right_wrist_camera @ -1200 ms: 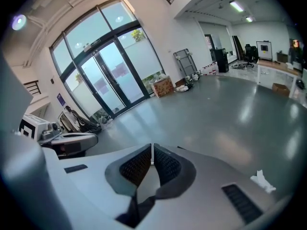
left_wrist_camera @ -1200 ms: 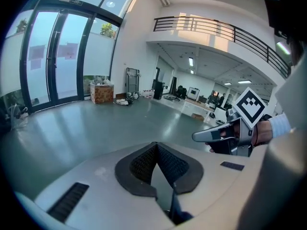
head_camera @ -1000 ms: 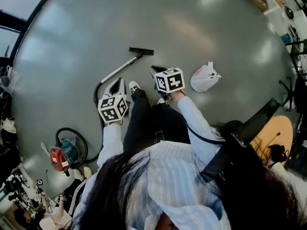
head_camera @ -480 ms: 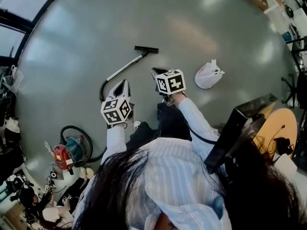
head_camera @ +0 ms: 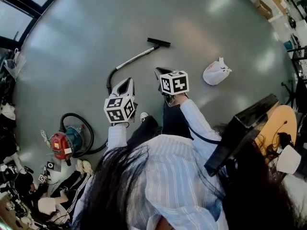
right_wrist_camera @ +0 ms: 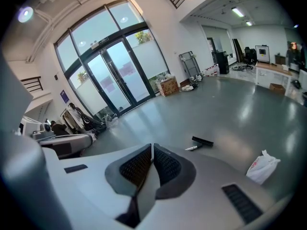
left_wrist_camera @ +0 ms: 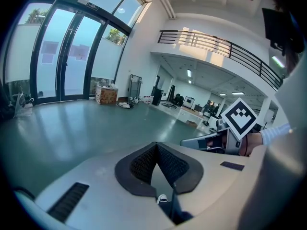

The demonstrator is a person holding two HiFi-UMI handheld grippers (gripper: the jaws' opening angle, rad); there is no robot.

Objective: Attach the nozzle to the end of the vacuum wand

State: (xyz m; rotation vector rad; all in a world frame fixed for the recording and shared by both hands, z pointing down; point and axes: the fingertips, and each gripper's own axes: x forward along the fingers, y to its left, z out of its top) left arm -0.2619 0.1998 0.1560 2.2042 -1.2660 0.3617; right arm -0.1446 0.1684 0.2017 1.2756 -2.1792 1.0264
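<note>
A silver vacuum wand (head_camera: 132,60) lies on the grey floor, with a black bar-shaped nozzle (head_camera: 158,42) at its far end; whether the two are joined I cannot tell. The nozzle (right_wrist_camera: 202,141) also shows small on the floor in the right gripper view. My left gripper (head_camera: 128,80) hangs above the floor short of the wand's near end, shut and empty. My right gripper (head_camera: 158,70) is beside it, also shut and empty. In each gripper view the black pads meet with nothing between them, at the left gripper (left_wrist_camera: 156,144) and the right gripper (right_wrist_camera: 152,145).
A red and teal vacuum body (head_camera: 62,145) with a black hose (head_camera: 86,133) sits at the lower left. A white plastic bag (head_camera: 216,73) lies right of the grippers. A dark screen (head_camera: 244,123) and round wooden table (head_camera: 283,126) stand at right. Clutter lines the left edge.
Both grippers have been carried forward over the floor with the person's step, and the view has shifted with them. Their jaws have stayed shut. The wand and nozzle lie as before.
</note>
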